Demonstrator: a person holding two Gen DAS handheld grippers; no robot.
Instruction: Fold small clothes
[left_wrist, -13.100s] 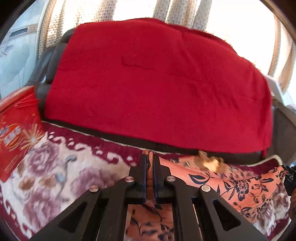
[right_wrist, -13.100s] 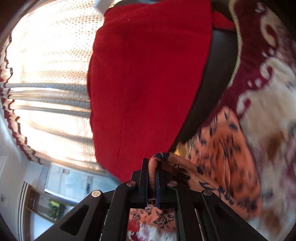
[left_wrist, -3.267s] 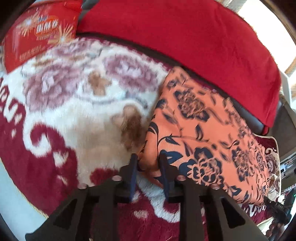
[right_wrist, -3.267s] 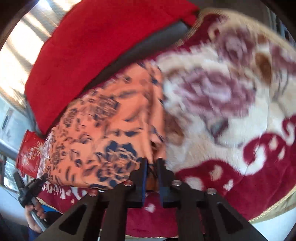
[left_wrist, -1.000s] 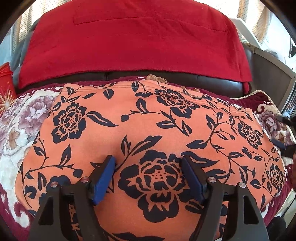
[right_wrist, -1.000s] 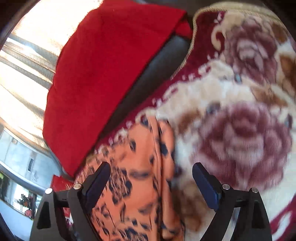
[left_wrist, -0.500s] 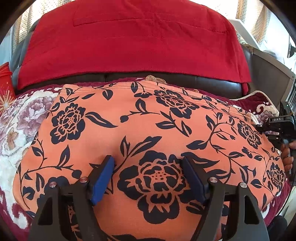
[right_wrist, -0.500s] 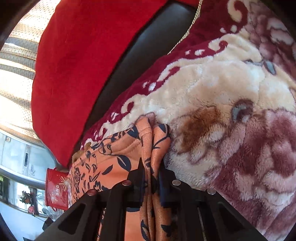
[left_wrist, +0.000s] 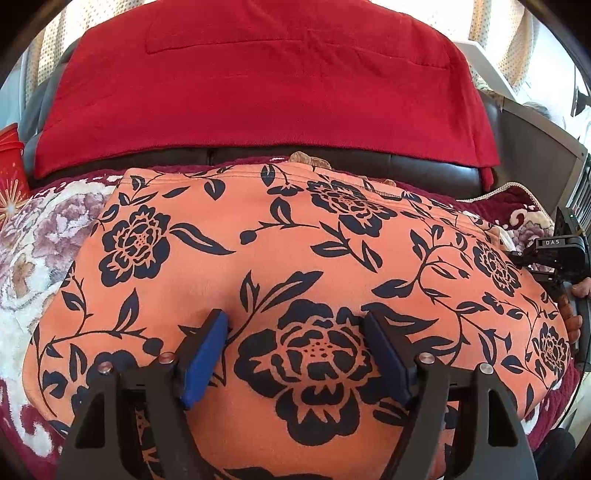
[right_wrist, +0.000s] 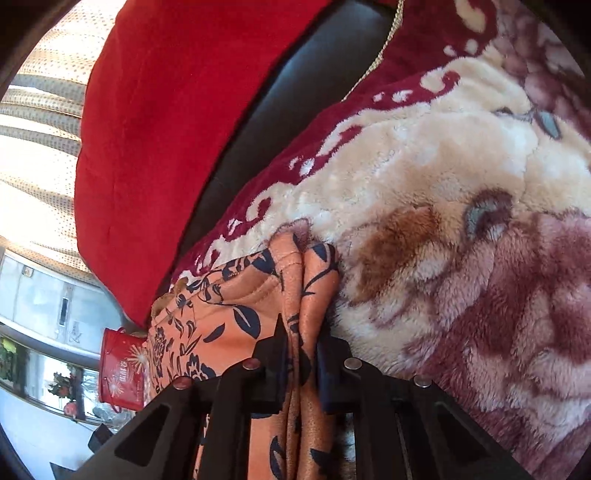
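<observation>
Much of the orange floral garment (left_wrist: 317, 266) ran out of sight: its near edge was cut off under the left gripper (left_wrist: 295, 332) in the left wrist view, and its right end sat partly behind the right gripper's body there. It lay spread flat across the plush floral blanket (right_wrist: 461, 206) on the seat, its far edge just short of the dark leather backrest (left_wrist: 424, 168) draped with a red cloth (left_wrist: 258, 74). The left gripper stood wide open, blue pads (left_wrist: 205, 354) resting on the fabric and pinching nothing. The right gripper (right_wrist: 301, 354) was clamped tight on a bunched fold at the garment's right end. A red box (right_wrist: 122, 369) stood beyond the garment's far end, its print too small to read
</observation>
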